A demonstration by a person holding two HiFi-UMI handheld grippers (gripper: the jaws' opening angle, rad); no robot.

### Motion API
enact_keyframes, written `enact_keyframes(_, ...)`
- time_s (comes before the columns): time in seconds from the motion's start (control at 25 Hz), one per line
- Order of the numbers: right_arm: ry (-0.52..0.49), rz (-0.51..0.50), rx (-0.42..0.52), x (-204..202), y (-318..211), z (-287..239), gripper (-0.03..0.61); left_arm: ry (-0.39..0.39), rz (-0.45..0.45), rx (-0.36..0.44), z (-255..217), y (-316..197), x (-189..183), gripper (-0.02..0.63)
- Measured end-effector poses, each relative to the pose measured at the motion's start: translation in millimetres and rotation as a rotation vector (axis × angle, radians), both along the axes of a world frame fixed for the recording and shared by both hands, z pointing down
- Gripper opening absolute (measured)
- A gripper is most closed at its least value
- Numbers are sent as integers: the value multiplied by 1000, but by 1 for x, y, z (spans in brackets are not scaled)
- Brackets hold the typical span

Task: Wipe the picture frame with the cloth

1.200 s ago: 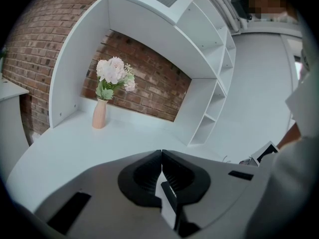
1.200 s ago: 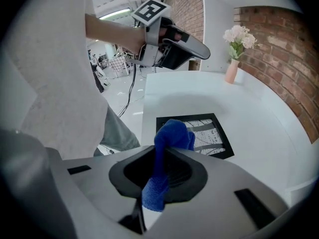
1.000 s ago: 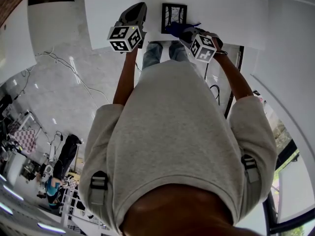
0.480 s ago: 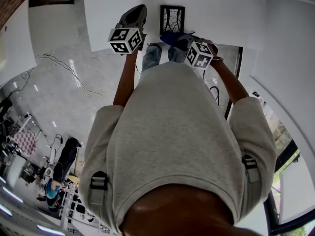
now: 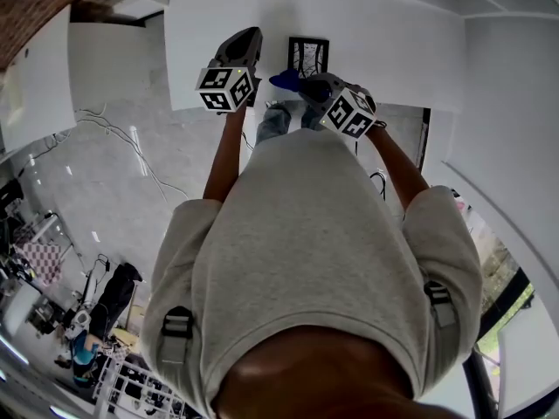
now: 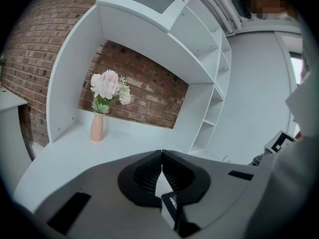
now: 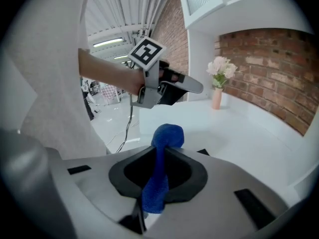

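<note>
White table (image 7: 239,133) runs under both of my grippers, with a brick wall (image 6: 144,96) at the back. My left gripper (image 6: 161,154) has its jaws pressed together at the tips, and nothing is between them. Well ahead of those jaws and off to the left stands a pink vase (image 6: 97,127) with pale flowers (image 6: 109,86) in it.

My right gripper (image 7: 162,153) has its jaws closed on the blue cloth (image 7: 167,133). One bunched end of the cloth sticks out past the jaw tips, and the other end hangs down behind them.

From the head view, the picture frame (image 5: 308,57) is on the table just ahead of the right jaws, and to the right of the left jaws. The bunched end of the cloth sits right by the frame's bottom edge. I cannot tell if it touches the frame. Both grippers are close together, side by side.
</note>
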State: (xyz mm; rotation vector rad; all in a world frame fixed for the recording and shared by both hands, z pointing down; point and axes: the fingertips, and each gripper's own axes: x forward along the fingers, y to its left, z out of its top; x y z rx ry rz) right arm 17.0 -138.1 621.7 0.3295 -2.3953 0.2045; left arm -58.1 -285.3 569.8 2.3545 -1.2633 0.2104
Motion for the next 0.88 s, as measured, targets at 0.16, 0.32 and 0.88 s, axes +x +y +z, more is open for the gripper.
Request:
enact_keyframes(0.16,-91,171,23,-5,-40,-13,61,-8,-9,26,-11,-12,-11,17)
enact_keyframes(0.32,-130,292,37,-2,-64,-24,61,-15,-7,57,-24,-19,-12,17)
enact_keyframes(0.88,-225,507,172,23,-148,-72,61,2,15,140,-64,-41,-5,17)
